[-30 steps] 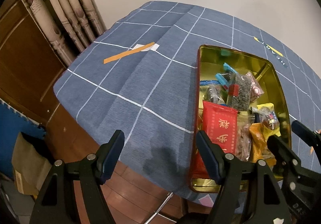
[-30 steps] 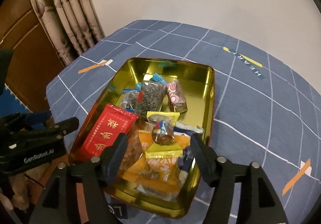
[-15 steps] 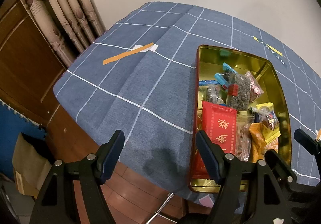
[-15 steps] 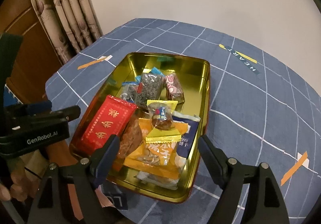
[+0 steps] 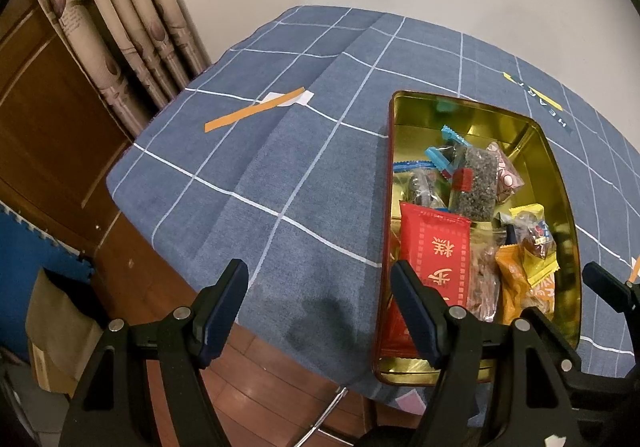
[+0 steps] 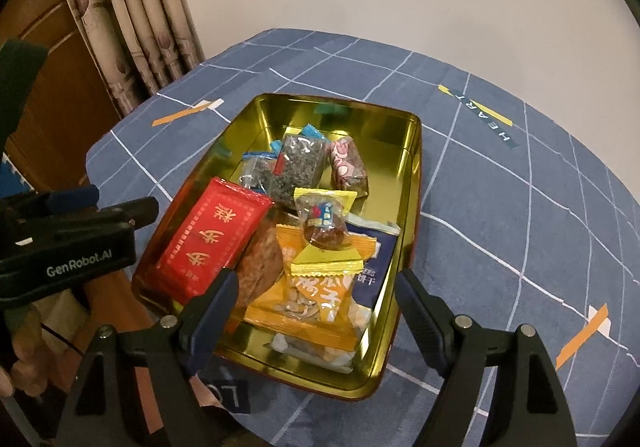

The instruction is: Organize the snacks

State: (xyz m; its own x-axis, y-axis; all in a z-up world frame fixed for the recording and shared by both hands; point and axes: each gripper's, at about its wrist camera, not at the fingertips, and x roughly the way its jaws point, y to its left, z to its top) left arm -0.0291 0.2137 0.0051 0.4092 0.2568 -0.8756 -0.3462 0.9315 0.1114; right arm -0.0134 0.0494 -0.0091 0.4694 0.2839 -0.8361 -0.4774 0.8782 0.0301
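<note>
The right gripper (image 6: 316, 311), spread and empty, hangs over the tin's (image 6: 416, 167) near end (the left gripper (image 5: 320, 311), also spread, is beside it).

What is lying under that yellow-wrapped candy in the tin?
The yellow candy rests on an orange snack bag and a dark blue biscuit packet in the gold tin. More wrappers peek out below; what they are is covered.

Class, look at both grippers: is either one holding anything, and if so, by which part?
Nothing is held. The left gripper and right gripper both stand open and empty; the snacks lie in the gold tin.
</note>
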